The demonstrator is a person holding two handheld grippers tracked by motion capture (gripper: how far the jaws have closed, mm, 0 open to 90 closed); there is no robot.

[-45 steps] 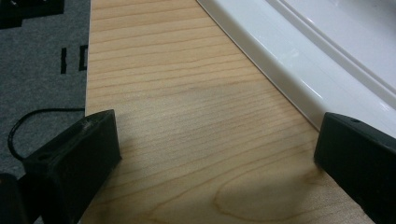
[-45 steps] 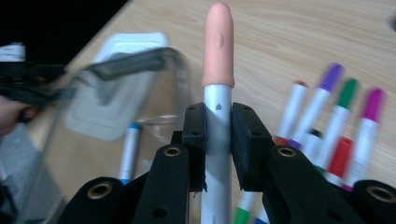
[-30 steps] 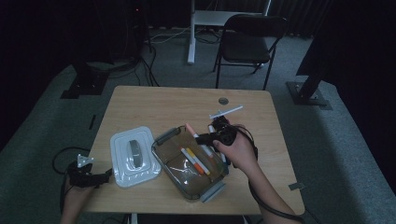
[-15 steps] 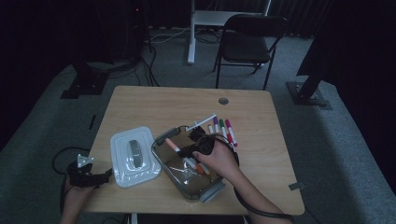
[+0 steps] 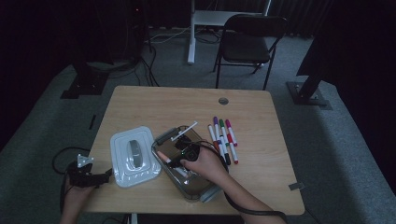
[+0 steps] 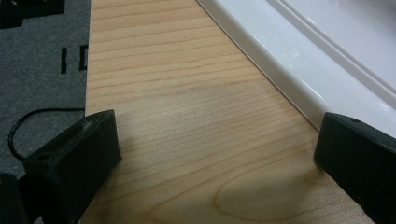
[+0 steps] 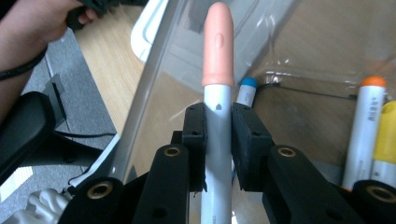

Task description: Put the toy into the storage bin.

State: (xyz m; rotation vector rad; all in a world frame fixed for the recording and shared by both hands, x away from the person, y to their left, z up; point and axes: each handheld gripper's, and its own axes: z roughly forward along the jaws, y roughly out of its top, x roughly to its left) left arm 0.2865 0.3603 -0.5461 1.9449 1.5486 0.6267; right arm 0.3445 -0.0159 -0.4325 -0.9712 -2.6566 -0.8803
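Right gripper (image 7: 218, 133) clamped on a white marker (image 7: 217, 140) with a pink cap (image 7: 218, 44), jaws pressed against both sides of the barrel, cap pointing away over the wall of a clear bin (image 7: 154, 93). Seen from the high view, right gripper (image 5: 180, 157) over the bin (image 5: 161, 142) near the table's front edge, just right of centre, pink cap (image 5: 163, 157) angled toward the table's left. More markers lying inside the bin: one blue-capped (image 7: 245, 91), one orange-capped (image 7: 366, 130), one yellow (image 7: 385, 140) beside it. One white marker (image 5: 183, 132) propped across the bin's far rim.

White lid (image 5: 134, 156) flat on the table (image 5: 159, 105) just left of the bin, toward the front-left corner. Row of coloured markers (image 5: 224, 138) laid side by side on the table right of the bin, near but apart from it.

Left gripper (image 5: 86, 177) held at the table's front-left edge, partly off it. In the left gripper view, jaws wide apart with nothing between them, hovering over bare wood (image 6: 187, 140), lid's rim (image 6: 299, 79) next to the right-hand jaw; contact with it not clear.
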